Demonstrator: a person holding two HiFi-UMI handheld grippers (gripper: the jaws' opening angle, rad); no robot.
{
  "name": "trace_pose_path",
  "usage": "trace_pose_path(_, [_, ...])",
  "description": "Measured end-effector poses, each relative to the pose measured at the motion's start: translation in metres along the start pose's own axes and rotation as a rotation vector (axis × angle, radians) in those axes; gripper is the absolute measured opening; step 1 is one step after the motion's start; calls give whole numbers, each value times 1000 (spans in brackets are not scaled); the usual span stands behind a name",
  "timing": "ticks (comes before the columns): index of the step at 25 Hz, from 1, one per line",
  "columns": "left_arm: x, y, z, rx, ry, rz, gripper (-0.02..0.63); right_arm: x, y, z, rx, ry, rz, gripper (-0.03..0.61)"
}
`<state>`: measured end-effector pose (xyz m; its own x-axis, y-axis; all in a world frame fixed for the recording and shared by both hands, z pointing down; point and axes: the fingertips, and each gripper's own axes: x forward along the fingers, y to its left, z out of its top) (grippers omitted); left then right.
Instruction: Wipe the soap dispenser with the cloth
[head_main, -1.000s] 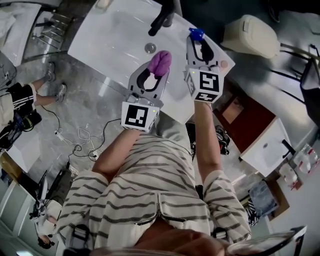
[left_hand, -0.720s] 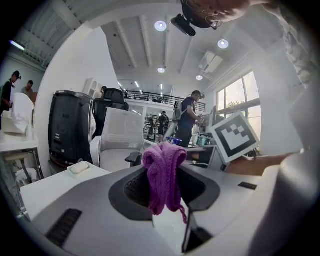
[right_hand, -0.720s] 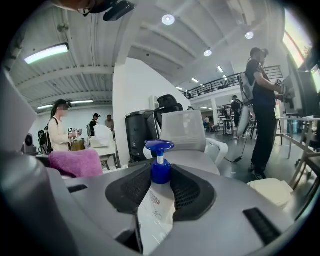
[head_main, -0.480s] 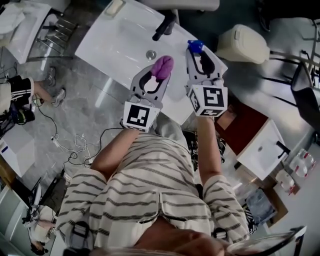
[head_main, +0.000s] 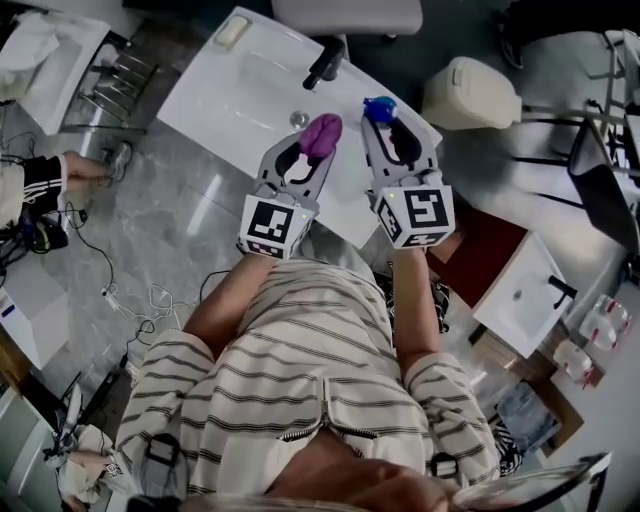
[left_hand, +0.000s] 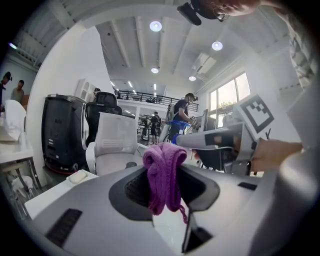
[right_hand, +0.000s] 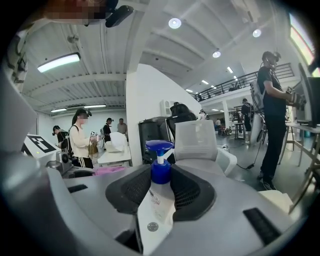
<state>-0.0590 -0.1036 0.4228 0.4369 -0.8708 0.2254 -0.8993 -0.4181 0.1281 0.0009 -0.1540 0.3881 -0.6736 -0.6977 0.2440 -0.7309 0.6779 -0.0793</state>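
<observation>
My right gripper (right_hand: 161, 192) is shut on the soap dispenser (right_hand: 159, 197), a clear bottle with a blue pump head (head_main: 379, 108), held upright above the white sink counter (head_main: 215, 85). My left gripper (left_hand: 162, 185) is shut on the purple knitted cloth (left_hand: 163, 175), which bunches above the jaws and hangs down between them. In the head view the cloth (head_main: 322, 135) and the left gripper (head_main: 303, 158) are just left of the right gripper (head_main: 386, 135) and the bottle, a small gap apart. Both are lifted off the counter.
A dark faucet (head_main: 325, 65) and a drain (head_main: 298, 119) lie on the sink beyond the grippers. A bar of soap (head_main: 231, 32) rests at the counter's far left. A white chair (left_hand: 116, 142) stands behind. Cables (head_main: 150, 295) trail on the floor at left.
Both grippers have risen off the counter with their loads, the right one more. The dispenser and the cloth now sit closer together.
</observation>
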Motion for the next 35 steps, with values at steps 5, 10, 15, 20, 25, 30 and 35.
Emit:
trace_pose_path(5, [-6, 1, 12, 24, -22, -10, 129, -9, 14, 10, -12, -5, 12, 130])
trace_pose_path(10, [-13, -4, 19, 42, -32, -24, 129, -19, 26, 16, -26, -15, 19, 132])
trace_pose_path(15, [-22, -15, 20, 61, -34, -40, 129, -29, 31, 18, -36, -17, 13, 132])
trace_pose_path(20, [-27, -35, 18, 99, -33, -85, 129, -33, 36, 23, -50, -26, 7, 132])
trace_pose_path(25, [-26, -48, 20, 108, -42, -104, 129, -38, 37, 30, -64, -34, 3, 132])
trace_pose_path(30, [-24, -62, 19, 122, -45, -136, 129, -43, 37, 33, -70, -41, -2, 132])
trace_pose_path(35, [-22, -76, 14, 145, -39, -166, 129, -44, 40, 33, -69, -40, 10, 132])
